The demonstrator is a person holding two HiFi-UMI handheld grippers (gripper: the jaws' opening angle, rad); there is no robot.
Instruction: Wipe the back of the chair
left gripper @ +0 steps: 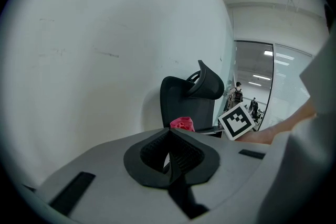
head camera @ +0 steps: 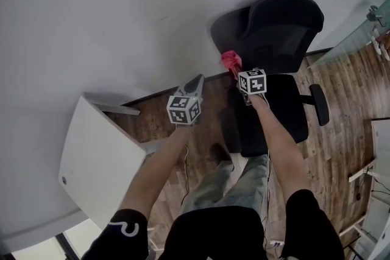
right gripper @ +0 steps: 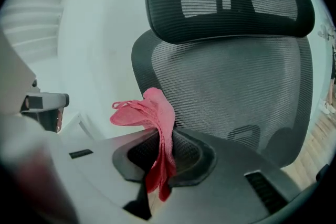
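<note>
Pink cloth (right gripper: 157, 123): pinched between fingers of right gripper (right gripper: 167, 140), near mesh chair back (right gripper: 236, 81).
Left gripper (left gripper: 169, 134): fingers pressed together, empty, well apart from chair (left gripper: 189, 102).

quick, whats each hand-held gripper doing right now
Left hand-held gripper: closed, holding nothing.
Right hand-held gripper: closed on the pink cloth.
</note>
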